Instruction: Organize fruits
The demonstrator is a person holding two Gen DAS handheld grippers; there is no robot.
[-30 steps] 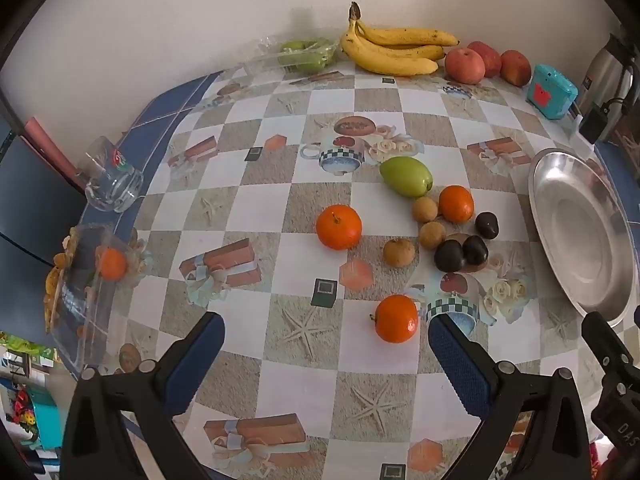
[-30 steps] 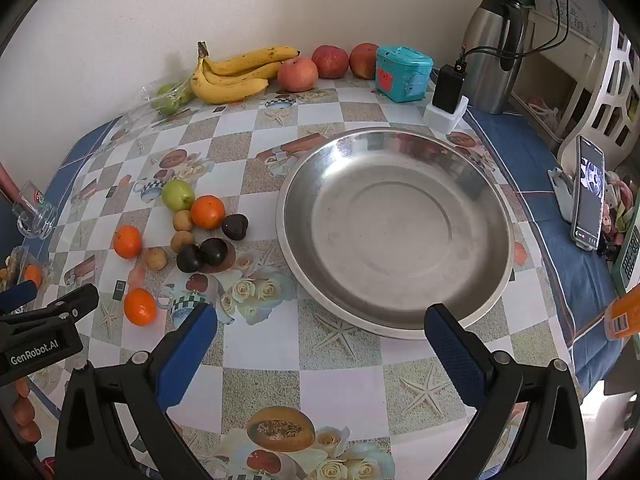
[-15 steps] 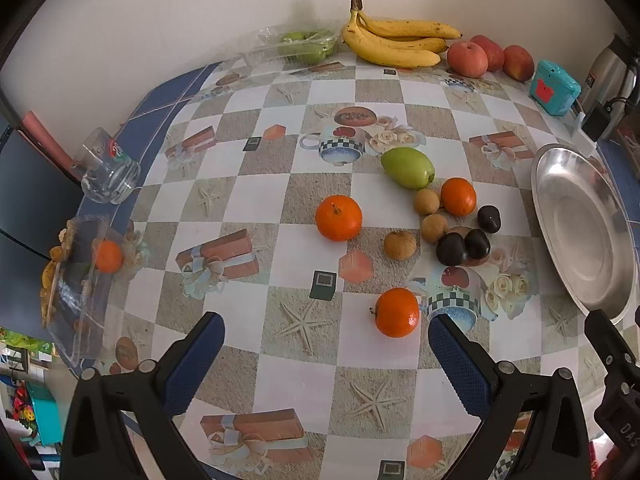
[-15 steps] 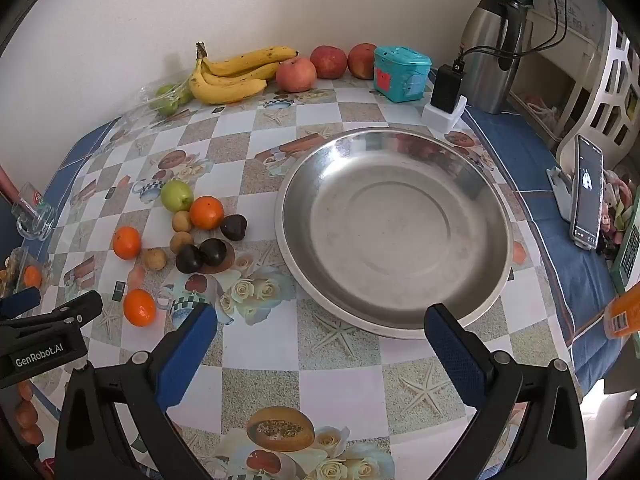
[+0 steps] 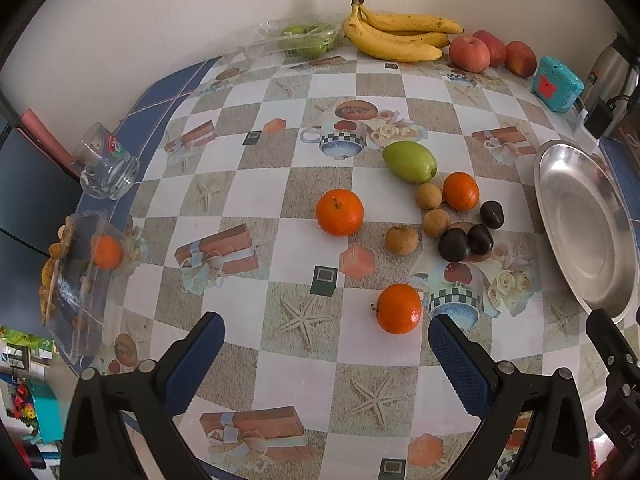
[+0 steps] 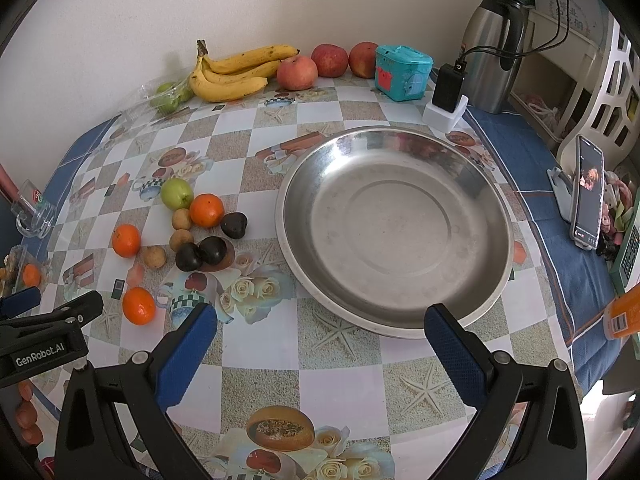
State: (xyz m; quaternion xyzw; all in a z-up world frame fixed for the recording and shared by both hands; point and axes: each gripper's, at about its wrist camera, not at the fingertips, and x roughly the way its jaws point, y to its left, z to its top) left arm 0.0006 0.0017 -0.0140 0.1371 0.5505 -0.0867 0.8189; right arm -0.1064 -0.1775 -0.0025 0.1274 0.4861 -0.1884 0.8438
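Loose fruit lies mid-table: three oranges, the nearest orange (image 5: 399, 308) just beyond my open left gripper (image 5: 326, 344), another orange (image 5: 339, 212) farther back, a green fruit (image 5: 409, 161), small brown fruits (image 5: 401, 239) and dark fruits (image 5: 453, 243). The empty steel plate (image 6: 394, 228) sits right in front of my open right gripper (image 6: 320, 338). In the right wrist view the fruit cluster (image 6: 188, 224) lies left of the plate. Bananas (image 6: 236, 74) and apples (image 6: 298, 73) rest against the back wall.
A teal box (image 6: 402, 73), a charger (image 6: 448, 96) and a steel kettle (image 6: 494, 44) stand at the back right. A phone on a stand (image 6: 586, 198) is at the right edge. A glass cup (image 5: 106, 162) and a clear tray (image 5: 76, 280) sit at the left edge.
The left gripper has drifted slightly forward toward the fruits; the nearest orange sits a little lower in its view. The right gripper has hardly moved.
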